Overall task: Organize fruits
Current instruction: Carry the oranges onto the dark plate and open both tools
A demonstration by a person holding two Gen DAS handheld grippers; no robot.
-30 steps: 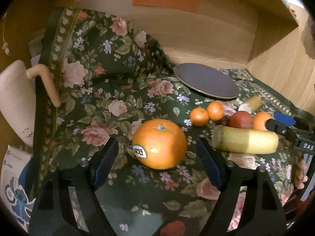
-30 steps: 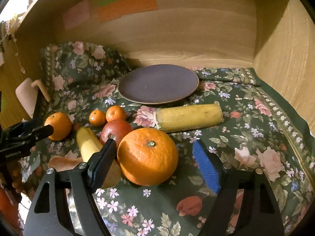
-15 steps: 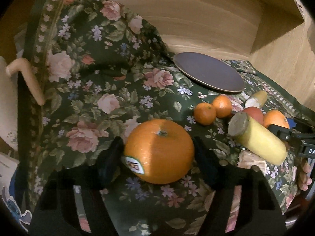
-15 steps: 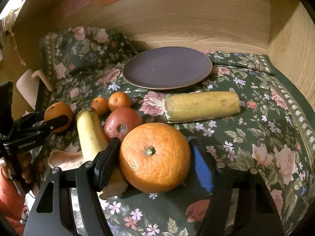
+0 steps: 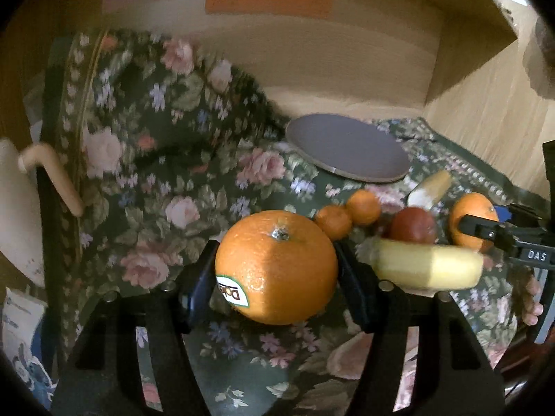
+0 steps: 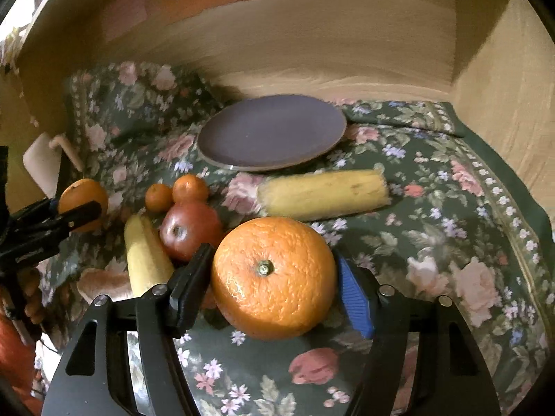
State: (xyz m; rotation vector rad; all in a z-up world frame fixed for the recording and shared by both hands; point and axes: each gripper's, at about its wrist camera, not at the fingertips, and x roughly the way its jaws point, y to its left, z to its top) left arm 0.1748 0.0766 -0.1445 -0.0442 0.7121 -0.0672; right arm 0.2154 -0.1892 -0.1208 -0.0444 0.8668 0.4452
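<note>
My left gripper (image 5: 275, 270) is shut on a large orange with a sticker (image 5: 275, 265), held just above the floral cloth. My right gripper (image 6: 274, 280) is shut on a second large orange (image 6: 272, 277), also seen from the left wrist view (image 5: 473, 220). A purple plate (image 6: 272, 131) lies at the back, also in the left wrist view (image 5: 348, 147). Between the grippers lie two small tangerines (image 6: 175, 192), a red apple (image 6: 190, 228) and a banana piece (image 6: 145, 256). Another banana piece (image 6: 324, 192) lies in front of the plate.
The floral cloth (image 6: 451, 235) covers the shelf floor and bunches up at the back left. Wooden walls close the back and right. A cream object with a handle (image 5: 20, 204) stands at the left edge.
Both grippers have closed on their oranges and lifted them slightly. The left wrist view has tilted back up and is blurred by motion.
</note>
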